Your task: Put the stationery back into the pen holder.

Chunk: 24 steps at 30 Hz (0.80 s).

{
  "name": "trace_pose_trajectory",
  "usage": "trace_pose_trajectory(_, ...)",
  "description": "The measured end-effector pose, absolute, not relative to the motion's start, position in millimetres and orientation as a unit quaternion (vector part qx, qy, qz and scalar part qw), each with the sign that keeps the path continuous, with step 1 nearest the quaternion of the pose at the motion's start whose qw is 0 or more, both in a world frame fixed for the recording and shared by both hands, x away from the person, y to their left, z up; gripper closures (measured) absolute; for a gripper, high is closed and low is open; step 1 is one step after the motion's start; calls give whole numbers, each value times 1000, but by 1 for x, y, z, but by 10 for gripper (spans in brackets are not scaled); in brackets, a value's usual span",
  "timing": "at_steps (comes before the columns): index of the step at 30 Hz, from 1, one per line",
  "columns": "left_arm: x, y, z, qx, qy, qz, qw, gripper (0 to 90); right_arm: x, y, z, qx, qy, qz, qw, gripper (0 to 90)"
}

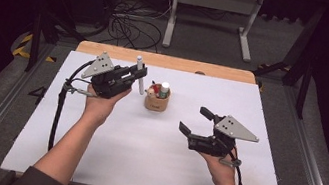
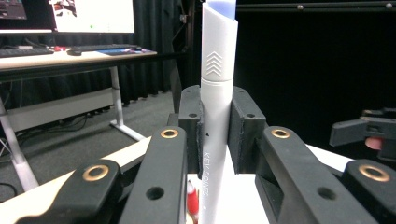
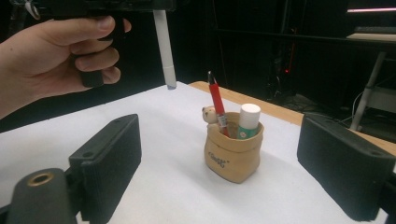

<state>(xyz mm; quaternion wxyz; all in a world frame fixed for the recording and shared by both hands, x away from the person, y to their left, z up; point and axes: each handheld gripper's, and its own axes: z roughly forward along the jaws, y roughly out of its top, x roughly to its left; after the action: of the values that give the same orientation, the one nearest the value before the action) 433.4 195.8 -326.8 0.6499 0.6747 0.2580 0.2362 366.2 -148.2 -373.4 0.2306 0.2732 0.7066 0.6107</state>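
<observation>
A white pen (image 1: pixel 139 74) stands upright in my left gripper (image 1: pixel 139 75), which is shut on its barrel above the white table, left of a tan pen cup (image 1: pixel 156 103). In the left gripper view the pen (image 2: pixel 217 93) rises between the pads of that gripper (image 2: pixel 217 128). The cup (image 3: pixel 232 154) holds a red pen (image 3: pixel 216 100), a glue stick (image 3: pixel 247 120) and a small bear figure (image 3: pixel 209 114). My right gripper (image 1: pixel 195 120) hovers open to the right of the cup; the cup sits ahead between its wide-apart pads (image 3: pixel 112 156). The white pen (image 3: pixel 164 46) hangs tip-down behind and left of the cup.
A white sheet (image 1: pixel 132 153) covers the table, with a wooden edge (image 1: pixel 182 64) at the back. Cables and a white desk frame (image 1: pixel 212 9) lie on the floor beyond. The right gripper (image 2: pixel 366 130) appears far right in the left gripper view.
</observation>
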Motion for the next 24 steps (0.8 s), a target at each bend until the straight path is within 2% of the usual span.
trace_pose_trajectory(24,481,181,-346,640,294,239,669,781,364,-163,-370,281,697,615,237,133)
